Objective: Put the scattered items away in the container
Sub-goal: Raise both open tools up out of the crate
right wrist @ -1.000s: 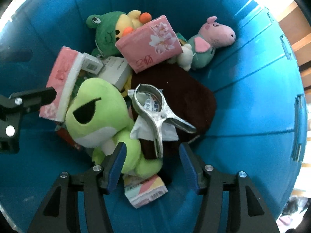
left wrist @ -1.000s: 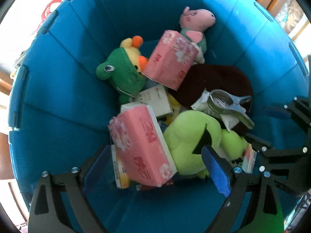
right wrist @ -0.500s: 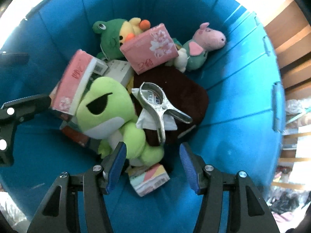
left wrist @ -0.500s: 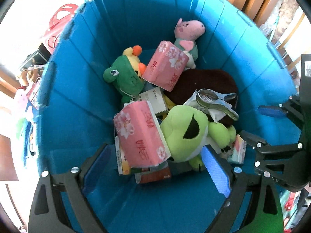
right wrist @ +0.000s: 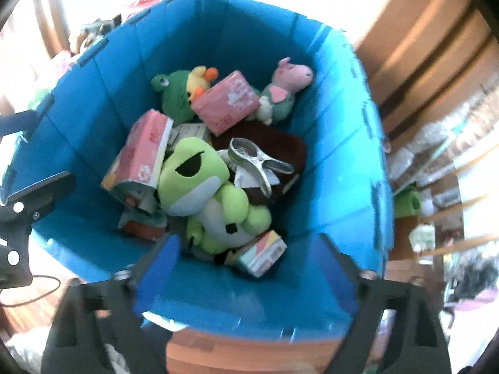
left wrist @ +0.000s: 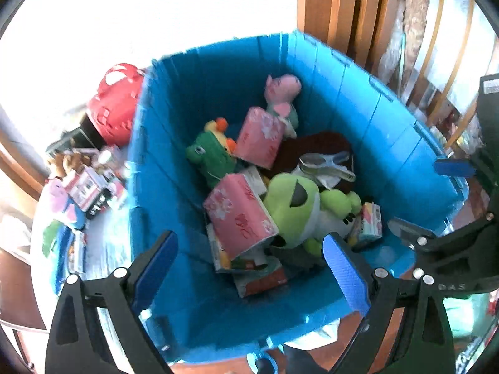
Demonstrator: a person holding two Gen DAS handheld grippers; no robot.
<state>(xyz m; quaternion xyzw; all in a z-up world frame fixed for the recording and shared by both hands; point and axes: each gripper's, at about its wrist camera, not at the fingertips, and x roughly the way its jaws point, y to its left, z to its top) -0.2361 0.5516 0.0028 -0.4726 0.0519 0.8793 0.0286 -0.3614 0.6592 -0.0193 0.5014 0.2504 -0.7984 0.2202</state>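
A blue bin (left wrist: 162, 155) (right wrist: 343, 124) holds a lime frog plush (left wrist: 293, 205) (right wrist: 193, 171), a metal clip (left wrist: 324, 165) (right wrist: 259, 162) on dark brown cloth (left wrist: 312, 146), two pink tissue packs (left wrist: 240, 215) (left wrist: 260, 141), a pig plush (left wrist: 282, 90) and a green frog-duck plush (left wrist: 212, 152). My left gripper (left wrist: 249, 258) hangs open and empty above the bin's near side. The right gripper (right wrist: 249, 255) is blurred over the near rim, its jaws opening with nothing between them.
Left of the bin, a white surface carries a red domed object (left wrist: 115, 103) and several small boxes and toys (left wrist: 84, 187). Wooden furniture (left wrist: 330, 9) stands behind the bin. A wooden floor (right wrist: 249, 352) and a thin cable (right wrist: 40, 286) lie below.
Both grippers have risen and drawn back out of the bin, so its rim and surroundings now show. The right jaws have spread wider. The bin's contents have not shifted.
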